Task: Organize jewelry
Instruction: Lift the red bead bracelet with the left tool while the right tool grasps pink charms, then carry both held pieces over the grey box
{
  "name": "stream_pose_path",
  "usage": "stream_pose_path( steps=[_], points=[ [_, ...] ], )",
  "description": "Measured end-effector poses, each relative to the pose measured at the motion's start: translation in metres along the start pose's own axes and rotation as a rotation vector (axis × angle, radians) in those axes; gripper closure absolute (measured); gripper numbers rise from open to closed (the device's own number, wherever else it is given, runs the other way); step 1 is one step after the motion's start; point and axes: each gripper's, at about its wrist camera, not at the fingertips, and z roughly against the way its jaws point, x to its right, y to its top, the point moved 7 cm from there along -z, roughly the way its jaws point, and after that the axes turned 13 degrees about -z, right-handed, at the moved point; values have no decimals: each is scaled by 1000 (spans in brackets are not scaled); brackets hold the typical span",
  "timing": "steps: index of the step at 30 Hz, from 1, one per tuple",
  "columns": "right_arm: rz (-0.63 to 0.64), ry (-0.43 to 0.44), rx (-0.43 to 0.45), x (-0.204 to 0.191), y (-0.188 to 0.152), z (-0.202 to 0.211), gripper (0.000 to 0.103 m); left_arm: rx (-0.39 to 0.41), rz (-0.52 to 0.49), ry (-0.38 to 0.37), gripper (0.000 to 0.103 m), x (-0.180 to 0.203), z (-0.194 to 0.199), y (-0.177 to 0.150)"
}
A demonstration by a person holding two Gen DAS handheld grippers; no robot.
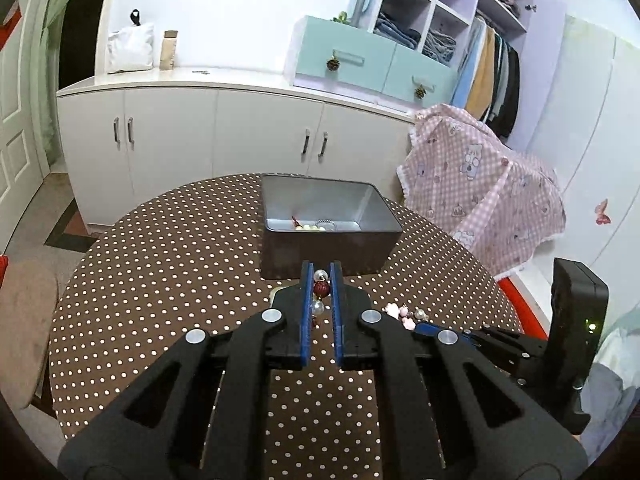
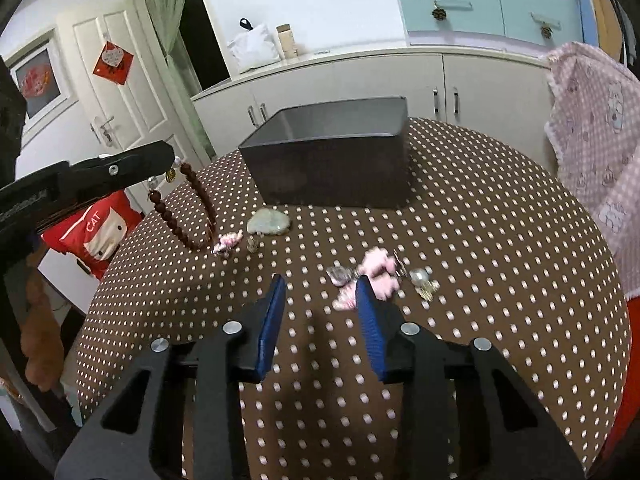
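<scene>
Above the dotted table (image 2: pixel 480 220), left tool (image 1: pixel 321 276) clamps bead bracelet (image 2: pixel 200 216) — right tool (image 2: pixel 320 292) empty, half-spread.

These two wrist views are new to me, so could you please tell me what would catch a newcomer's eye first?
First, the dark red bead bracelet dangling from the shut left gripper above the polka-dot table. Behind it, the grey box at the table's far side already holds a few pieces. The right gripper is open over bare cloth, with the pink charm cluster beside its right finger.
</scene>
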Motion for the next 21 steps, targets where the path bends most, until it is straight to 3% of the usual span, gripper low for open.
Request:
stream_pose_path(
  steps=[8, 17, 20, 21],
  points=[
    [-11, -150, -48, 9, 3, -28, 69, 2, 6, -4, 94, -1, -2, 0],
    [22, -190, -75, 14, 17, -47, 69, -29, 5, -4, 94, 1, -15, -2],
    [67, -228, -73, 12, 18, -51, 86, -36, -1, -4, 94, 2, -18, -1],
    [75, -228, -73, 11, 18, -52, 87, -39, -4, -3, 94, 3, -19, 0]
  ],
)
